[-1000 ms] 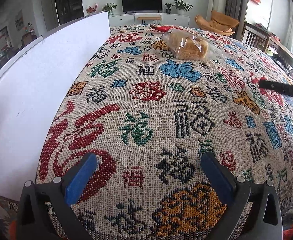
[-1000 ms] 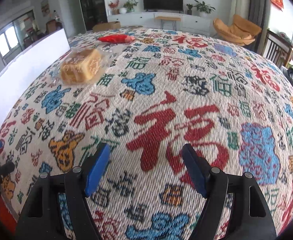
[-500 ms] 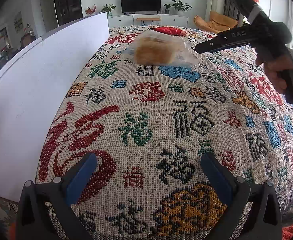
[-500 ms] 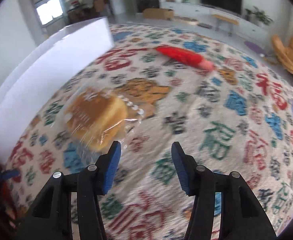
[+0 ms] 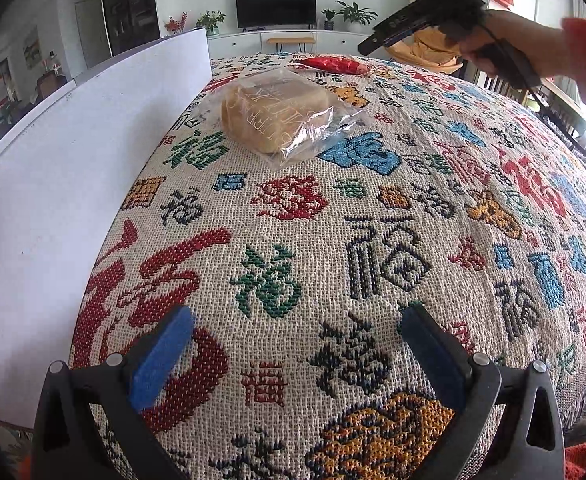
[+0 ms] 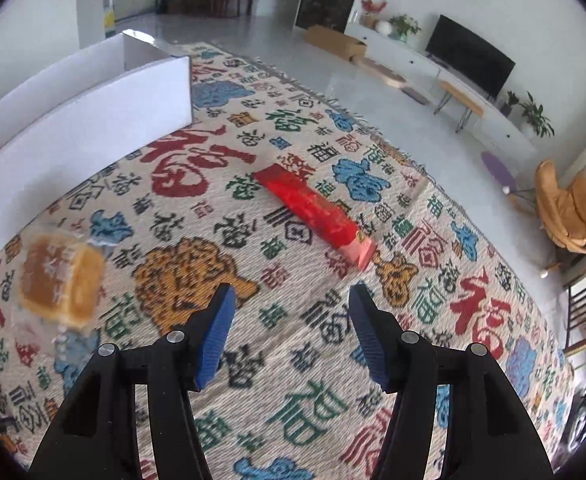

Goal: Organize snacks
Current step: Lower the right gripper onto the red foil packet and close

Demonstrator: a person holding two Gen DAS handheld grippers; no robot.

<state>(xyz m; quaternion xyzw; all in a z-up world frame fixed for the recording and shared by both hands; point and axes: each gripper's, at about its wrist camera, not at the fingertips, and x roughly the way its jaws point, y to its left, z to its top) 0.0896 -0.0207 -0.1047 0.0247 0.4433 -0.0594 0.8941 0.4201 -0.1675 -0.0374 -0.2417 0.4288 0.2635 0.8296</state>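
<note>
A bread bun in a clear bag [image 5: 277, 114] lies on the patterned tablecloth [image 5: 333, 240] beside a white box [image 5: 73, 152]; it also shows in the right wrist view [image 6: 59, 280], at the left. A red snack packet [image 6: 313, 210] lies further back, just ahead of my right gripper [image 6: 291, 304], which is open, empty and raised above the cloth. The packet shows in the left wrist view [image 5: 335, 65] too. My left gripper [image 5: 293, 328] is open and empty, low over the near edge of the table. The right gripper's body [image 5: 445, 12] shows at the upper right of the left wrist view.
The white box [image 6: 73, 120] has tall walls along the left side of the table. The table edge drops off beyond the red packet. A TV cabinet [image 6: 445, 72], an orange chair [image 6: 569, 208] and dining chairs stand around the room.
My right gripper rose, moved further back and turned from the bread bun toward the red packet. The bun shifted left toward the white box. My left gripper stayed still.
</note>
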